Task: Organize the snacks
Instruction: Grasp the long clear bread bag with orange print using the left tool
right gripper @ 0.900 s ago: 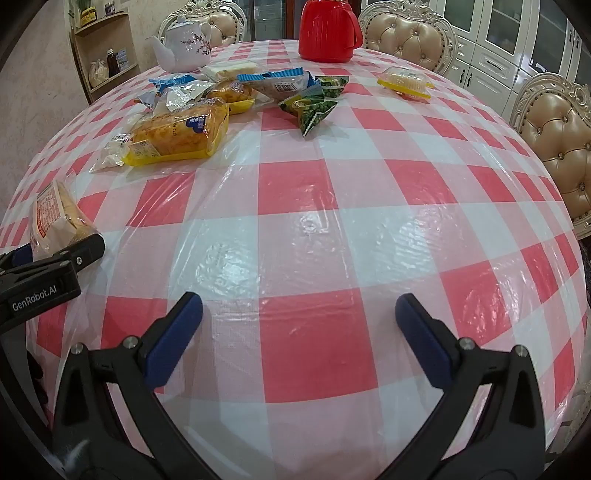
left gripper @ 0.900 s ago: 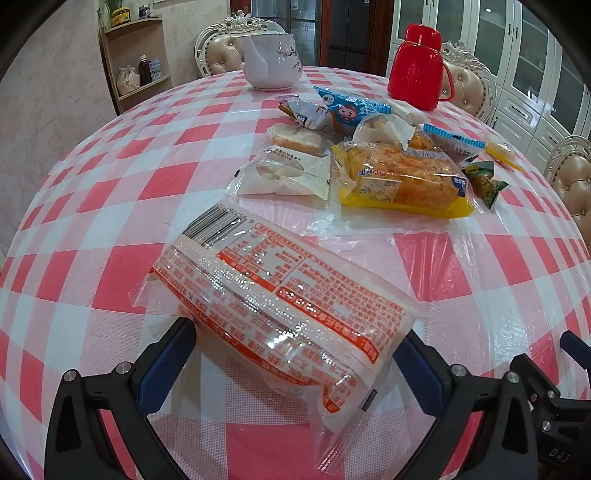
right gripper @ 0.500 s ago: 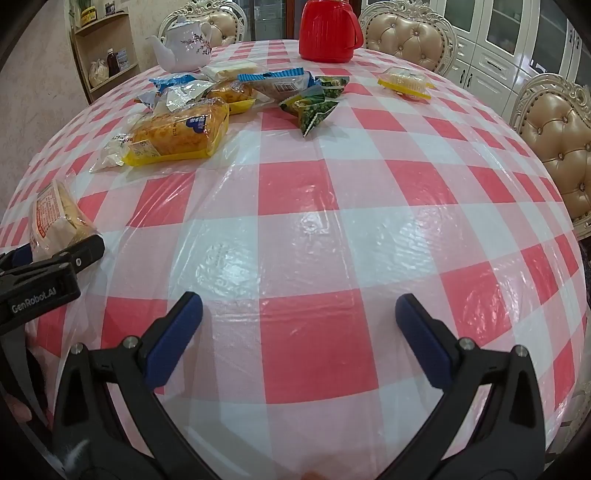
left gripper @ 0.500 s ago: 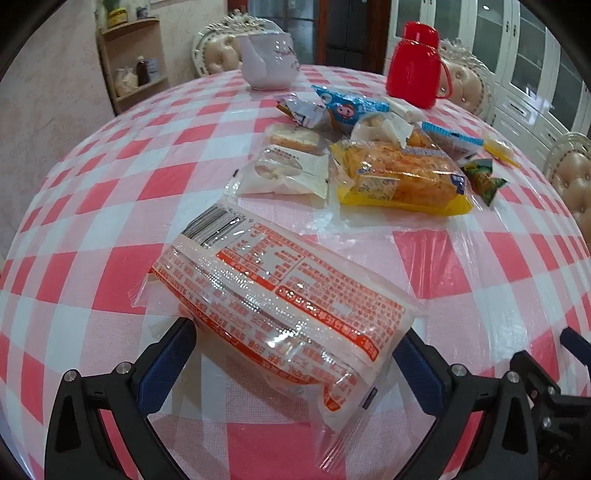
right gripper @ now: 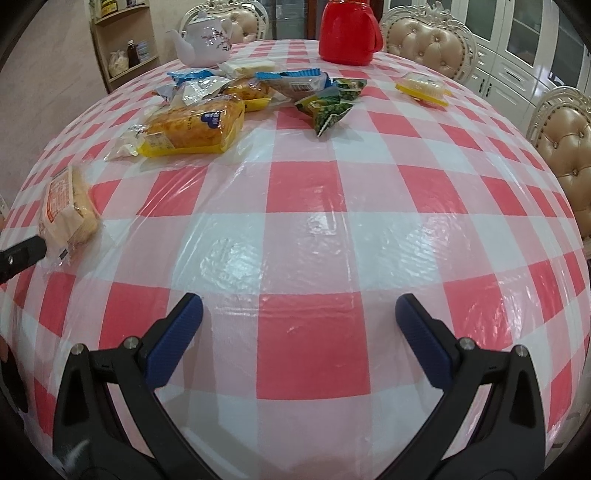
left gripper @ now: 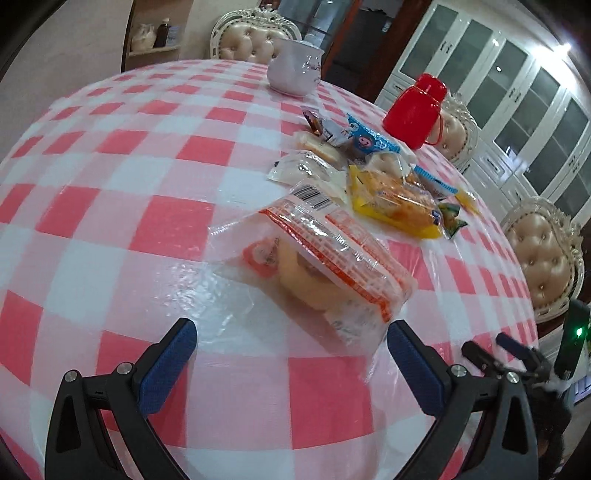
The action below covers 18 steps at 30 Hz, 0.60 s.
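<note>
Left gripper [left gripper: 291,350] backed off, swung left of orange-printed clear bread packet [left gripper: 325,254]; jaws wide, empty. Packet lies alone, near side of yellow-wrapped bun pack [left gripper: 397,201]. Right gripper [right gripper: 299,317] wide, empty. Placement looks finished.

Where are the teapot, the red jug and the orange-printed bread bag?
teapot [right gripper: 207,44], right wrist view, on its white belly.
red jug [right gripper: 347,31], right wrist view, on its body.
bread bag [left gripper: 332,243], left wrist view, on its printed top.

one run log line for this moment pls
left hand-held gripper: open, behind orange-print bread pack | right hand-held gripper: open, empty
</note>
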Each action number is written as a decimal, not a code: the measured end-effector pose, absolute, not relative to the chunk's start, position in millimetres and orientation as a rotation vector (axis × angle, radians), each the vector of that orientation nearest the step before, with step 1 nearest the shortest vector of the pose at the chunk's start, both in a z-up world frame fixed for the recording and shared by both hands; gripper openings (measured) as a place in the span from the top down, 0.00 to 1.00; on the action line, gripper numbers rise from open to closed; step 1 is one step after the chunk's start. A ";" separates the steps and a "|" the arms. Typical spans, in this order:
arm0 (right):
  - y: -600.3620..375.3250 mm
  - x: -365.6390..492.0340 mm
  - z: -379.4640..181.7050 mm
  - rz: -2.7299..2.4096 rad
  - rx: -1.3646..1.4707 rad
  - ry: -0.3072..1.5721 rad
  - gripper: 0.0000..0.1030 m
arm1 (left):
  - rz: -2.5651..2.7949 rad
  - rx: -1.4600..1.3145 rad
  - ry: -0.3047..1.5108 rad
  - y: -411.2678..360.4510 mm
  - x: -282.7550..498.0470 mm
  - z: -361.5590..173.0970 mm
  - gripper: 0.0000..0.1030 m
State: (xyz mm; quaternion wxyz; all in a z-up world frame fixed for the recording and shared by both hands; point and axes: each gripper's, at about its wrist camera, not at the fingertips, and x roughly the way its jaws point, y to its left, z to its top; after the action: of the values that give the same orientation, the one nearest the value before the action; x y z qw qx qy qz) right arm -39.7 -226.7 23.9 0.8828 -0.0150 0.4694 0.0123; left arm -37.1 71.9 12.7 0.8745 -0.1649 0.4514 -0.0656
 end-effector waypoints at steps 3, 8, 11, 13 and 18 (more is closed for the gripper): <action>-230.0 -42.1 25.6 0.056 -0.003 0.965 0.00 | -0.132 -0.500 0.921 69.3 -27.8 17.0 0.00; -233.9 -42.0 27.1 0.071 0.030 0.955 0.00 | 0.007 -0.489 0.929 45.6 3.7 30.2 0.00; -235.0 -42.5 28.0 0.078 0.044 0.951 0.00 | 0.102 -0.403 0.958 32.2 19.5 25.1 0.00; -237.4 -42.2 28.4 0.086 0.060 0.947 0.00 | 0.116 -0.376 0.978 30.8 21.9 17.1 0.00; -246.7 -44.7 30.4 0.120 0.132 0.922 0.00 | 0.090 -0.226 0.948 30.4 13.8 8.8 0.44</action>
State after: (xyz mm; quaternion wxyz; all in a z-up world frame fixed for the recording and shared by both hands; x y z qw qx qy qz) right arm -44.7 -246.7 30.4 0.8917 0.0635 0.4443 0.0579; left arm 13.8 30.4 8.8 0.8826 -0.1087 0.4554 0.0432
